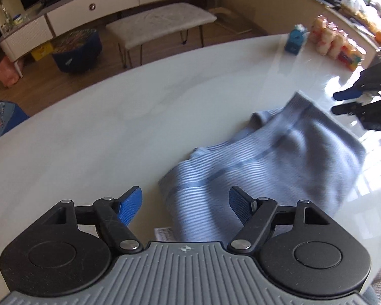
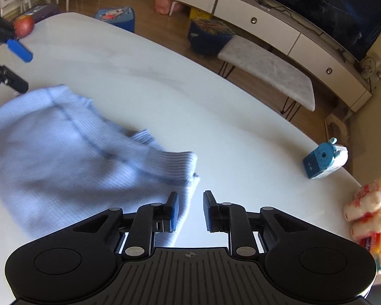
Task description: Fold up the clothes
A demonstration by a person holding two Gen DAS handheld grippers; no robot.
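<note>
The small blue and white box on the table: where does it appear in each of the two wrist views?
Left wrist view: the small blue and white box stands at the upper right, near the far edge of the table.
Right wrist view: it stands at the right, near the table edge.
Shared landmark: the light blue garment.

Pale blue garment: motion-blurred across its far half in the left wrist view, ribbing smeared; near edge hidden behind the left claw's body. In the right wrist view the same garment is blurred too and cut off at the left edge. What kind of garment: cannot tell.

Right claw: cut off by the right edge in the left wrist view, only fingertips and part of the linkage showing.

Packets on the counter: cut by the right edge, print unreadable.

White label under the garment: text too small to read.
</note>
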